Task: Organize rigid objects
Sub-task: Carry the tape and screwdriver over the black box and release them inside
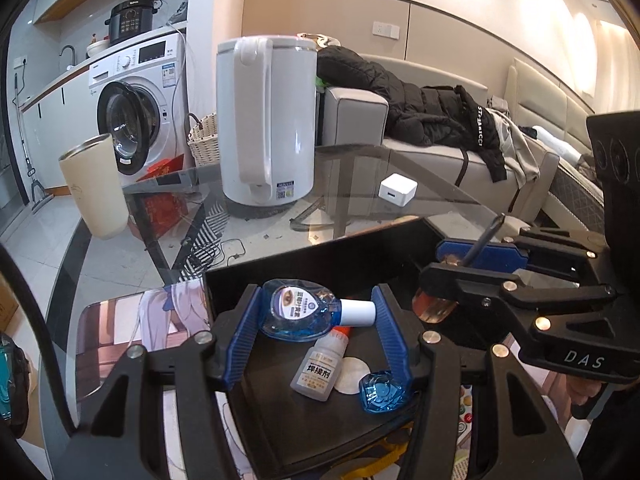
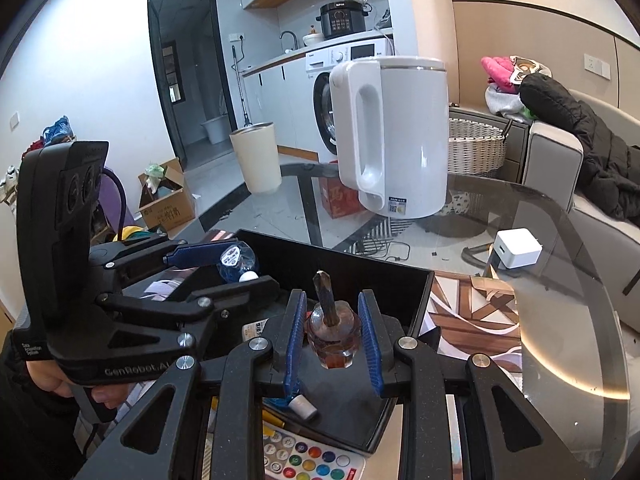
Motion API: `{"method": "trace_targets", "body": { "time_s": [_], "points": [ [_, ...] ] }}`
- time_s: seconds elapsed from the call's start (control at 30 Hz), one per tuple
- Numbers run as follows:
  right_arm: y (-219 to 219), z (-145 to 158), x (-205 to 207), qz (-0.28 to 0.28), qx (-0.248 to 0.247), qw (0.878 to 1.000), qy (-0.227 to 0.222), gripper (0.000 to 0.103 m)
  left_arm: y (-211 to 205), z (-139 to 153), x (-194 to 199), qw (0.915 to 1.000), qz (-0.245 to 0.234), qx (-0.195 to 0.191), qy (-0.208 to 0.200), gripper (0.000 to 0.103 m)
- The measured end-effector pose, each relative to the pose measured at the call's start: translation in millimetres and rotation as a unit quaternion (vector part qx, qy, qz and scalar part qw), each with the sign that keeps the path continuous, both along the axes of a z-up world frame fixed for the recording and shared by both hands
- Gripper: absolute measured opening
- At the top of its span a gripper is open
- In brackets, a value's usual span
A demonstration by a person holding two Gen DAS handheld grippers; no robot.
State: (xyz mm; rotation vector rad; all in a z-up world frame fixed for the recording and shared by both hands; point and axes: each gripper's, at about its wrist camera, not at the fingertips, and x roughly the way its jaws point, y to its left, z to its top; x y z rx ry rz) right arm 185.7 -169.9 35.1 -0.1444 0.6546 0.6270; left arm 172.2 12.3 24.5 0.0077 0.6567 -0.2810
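Over the black plastic tray (image 1: 280, 432), the left claw (image 1: 316, 316) clamps a blue teardrop-shaped eye-drop bottle (image 1: 296, 314) level; the right claw (image 2: 330, 334) clamps an amber-handled screwdriver (image 2: 328, 336), tip upward.

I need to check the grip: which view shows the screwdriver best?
The right wrist view: the screwdriver stands centred between the right gripper fingers, amber handle and tip both visible. The left wrist view shows only its handle and shaft, partly hidden by that gripper.
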Motion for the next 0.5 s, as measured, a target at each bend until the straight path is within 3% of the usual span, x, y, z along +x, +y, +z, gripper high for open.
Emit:
{"method": "trace_targets", "body": {
  "time_s": [0.43, 0.5],
  "points": [
    [4, -8, 18, -0.008, 0.002, 1.000, 0.018, 0.027, -8, -3, 0, 0.9997, -0.012, 0.017, 0.007, 0.056],
    [1, -3, 15, -0.006, 0.009, 1.000, 0.010, 0.035, -8, -3, -1, 0.9997, -0.015, 0.015, 0.009, 0.056]
  ]
}}
